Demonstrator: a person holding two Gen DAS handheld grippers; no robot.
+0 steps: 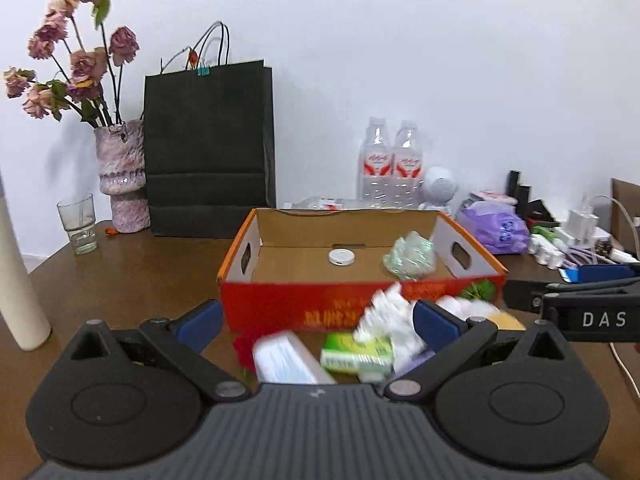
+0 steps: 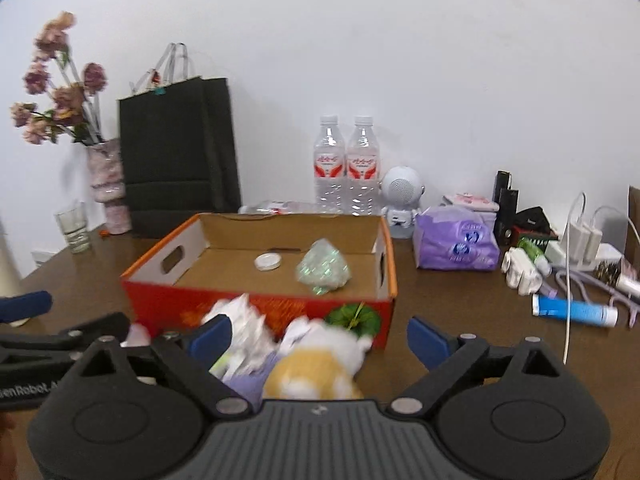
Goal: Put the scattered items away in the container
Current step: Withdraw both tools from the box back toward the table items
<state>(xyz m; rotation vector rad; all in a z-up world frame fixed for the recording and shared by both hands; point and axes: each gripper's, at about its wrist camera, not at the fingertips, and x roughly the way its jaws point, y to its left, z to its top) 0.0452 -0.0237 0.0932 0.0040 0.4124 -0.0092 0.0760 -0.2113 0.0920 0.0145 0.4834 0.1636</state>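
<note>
An open red and orange cardboard box (image 1: 348, 304) (image 2: 256, 308) stands on the brown table. Inside lie a round white lid (image 1: 341, 257) (image 2: 268, 261) and a crumpled greenish wrapper (image 1: 410, 258) (image 2: 323, 267). In front of the box lie scattered items: a green and white packet (image 1: 356, 354), a white packet (image 1: 286, 358), crumpled white paper (image 1: 390, 322) (image 2: 248, 330) and a yellow and white plush toy (image 2: 316, 368). My left gripper (image 1: 318, 322) is open over the packets. My right gripper (image 2: 320, 338) is open over the plush toy.
A black paper bag (image 1: 208, 148), a vase of dried flowers (image 1: 120, 176), a glass (image 1: 78, 224) and a white cylinder (image 1: 18, 280) stand at the left. Water bottles (image 2: 346, 168), a purple tissue pack (image 2: 456, 240), a blue tube (image 2: 574, 310), chargers and cables fill the right.
</note>
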